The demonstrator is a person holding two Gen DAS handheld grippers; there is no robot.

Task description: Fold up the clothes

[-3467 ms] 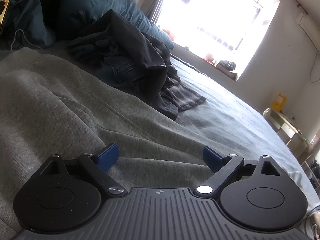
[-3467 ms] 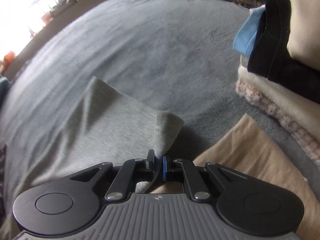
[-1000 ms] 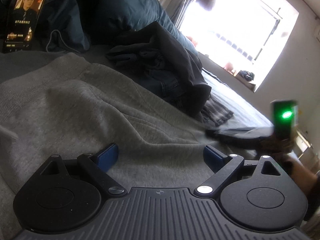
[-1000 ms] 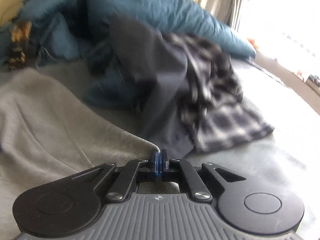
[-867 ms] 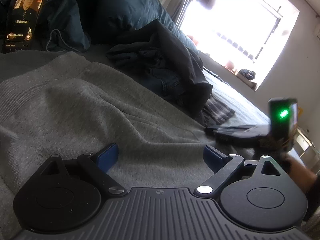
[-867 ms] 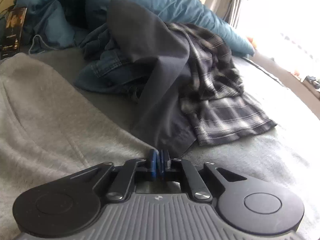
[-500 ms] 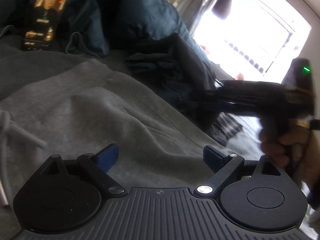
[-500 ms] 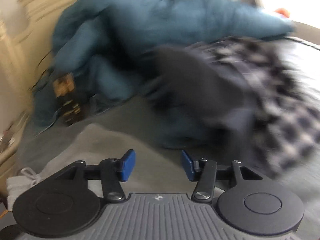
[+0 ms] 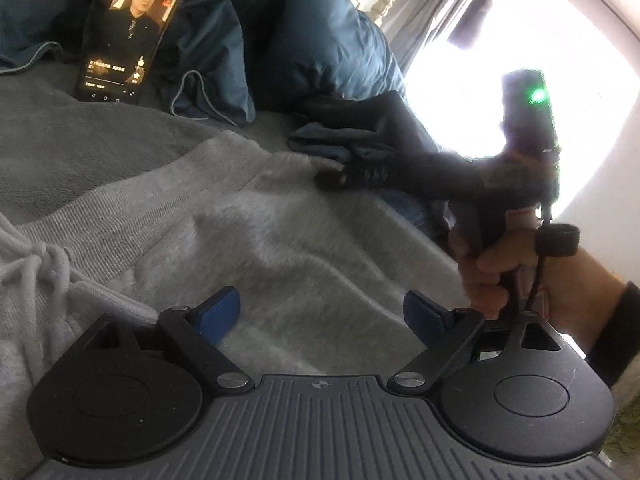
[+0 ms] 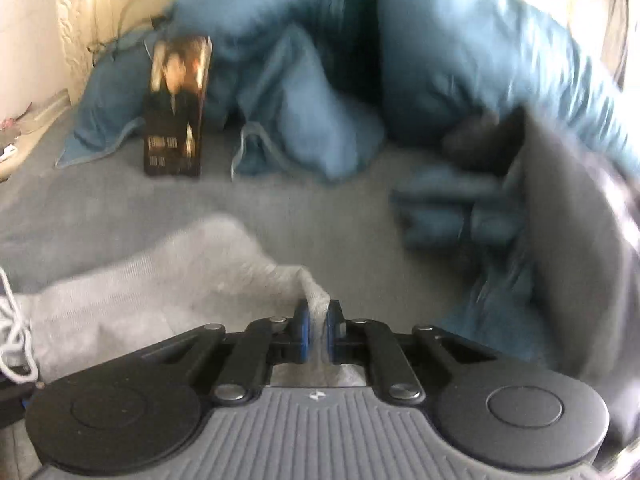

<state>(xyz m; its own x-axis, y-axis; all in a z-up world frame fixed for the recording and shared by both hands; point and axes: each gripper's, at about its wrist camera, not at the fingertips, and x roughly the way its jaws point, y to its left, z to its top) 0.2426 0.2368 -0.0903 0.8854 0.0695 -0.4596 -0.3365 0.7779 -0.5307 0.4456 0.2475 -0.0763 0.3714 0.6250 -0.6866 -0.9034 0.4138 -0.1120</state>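
A grey sweat garment point(image 9: 224, 224) with a white drawstring point(image 9: 44, 268) lies spread on the bed. My left gripper point(image 9: 320, 312) hovers low over its middle, open, with nothing between the blue pads. In the left wrist view my right gripper point(image 9: 332, 178), held by a person's hand point(image 9: 504, 268), reaches to the garment's far corner. In the right wrist view my right gripper point(image 10: 318, 330) is shut on a corner of the grey garment point(image 10: 168, 276), which bunches up between the pads.
A phone point(image 9: 130, 34) with a lit screen leans against teal pillows point(image 9: 304, 28) at the head of the bed. A pile of dark clothes point(image 10: 492, 208) lies to the right of the garment. A bright window point(image 9: 500, 80) is beyond.
My right gripper let go, opened, swung towards the head of the bed and has shut on the garment's far corner. The left gripper stayed open and turned towards the pillows.
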